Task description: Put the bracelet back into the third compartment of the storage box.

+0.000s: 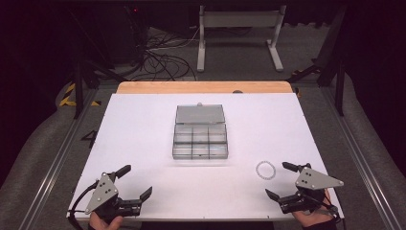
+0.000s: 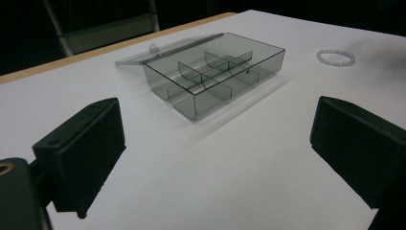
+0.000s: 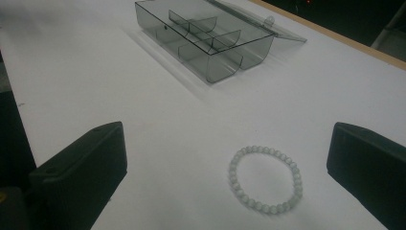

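A clear smoky compartment box [image 1: 200, 142] sits mid-table with its lid [image 1: 200, 114] folded flat behind it; its divided cells look empty. A white bead bracelet [image 1: 265, 169] lies flat to the front right of the box. My right gripper [image 1: 278, 180] stands open just right of the bracelet, near the front edge. In the right gripper view the bracelet [image 3: 265, 179] lies on the table between and just ahead of the wide-apart jaws [image 3: 230, 143], with the box [image 3: 206, 40] beyond. My left gripper [image 1: 136, 181] is open at the front left; its view shows the box [image 2: 215, 72] and the bracelet [image 2: 336, 57] farther off.
The white tabletop [image 1: 143, 134] ends in a wooden strip [image 1: 201, 87] at the far side. Metal rails [image 1: 57, 158] run along both sides. Beyond the table are floor cables [image 1: 163, 60] and a white stand [image 1: 239, 33].
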{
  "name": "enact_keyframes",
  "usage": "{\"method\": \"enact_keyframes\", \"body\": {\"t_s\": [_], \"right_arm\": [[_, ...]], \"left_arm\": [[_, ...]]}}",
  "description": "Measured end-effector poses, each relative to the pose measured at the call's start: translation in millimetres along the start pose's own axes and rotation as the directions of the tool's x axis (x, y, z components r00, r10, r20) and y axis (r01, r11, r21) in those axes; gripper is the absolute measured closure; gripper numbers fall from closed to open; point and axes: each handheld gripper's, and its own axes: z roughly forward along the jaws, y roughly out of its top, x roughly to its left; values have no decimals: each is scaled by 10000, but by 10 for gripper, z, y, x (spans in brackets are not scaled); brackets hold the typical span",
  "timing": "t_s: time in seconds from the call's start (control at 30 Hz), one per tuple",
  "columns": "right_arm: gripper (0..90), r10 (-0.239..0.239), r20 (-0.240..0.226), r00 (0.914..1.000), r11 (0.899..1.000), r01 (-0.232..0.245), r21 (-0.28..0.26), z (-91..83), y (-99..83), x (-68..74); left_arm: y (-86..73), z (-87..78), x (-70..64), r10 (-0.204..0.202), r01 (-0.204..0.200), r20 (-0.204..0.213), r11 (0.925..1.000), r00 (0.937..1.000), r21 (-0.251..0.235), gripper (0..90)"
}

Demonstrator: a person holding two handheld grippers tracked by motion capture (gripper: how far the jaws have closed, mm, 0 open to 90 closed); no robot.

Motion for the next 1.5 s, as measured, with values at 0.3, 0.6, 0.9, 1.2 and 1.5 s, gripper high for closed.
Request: {"method": "enact_keyframes", "body": {"t_s": [0.3,0.6,0.9,1.2,1.5], "right_arm": [[10,-27,-23,10000,10000,27,11,4,9,14],[18,-73,-145,9999,9999,75,95,26,22,17],[34,-105,-216,9997,9997,109,200,44,71,18],[50,169,-217,9996,9996,-164,217,43,193,-64],[50,259,-195,9995,9986,-249,473,88,309,-151]], "left_arm": [[3,-14,-9,132,-133,-201,9999,9997,-90,59],[-1,-7,4,72,-74,-206,9999,9998,-87,54],[-3,-3,7,79,-79,-243,10000,9997,29,54],[-9,11,9,7,-5,-184,10000,9998,87,55],[-8,15,10,71,-69,-161,9999,9998,110,56]]}}
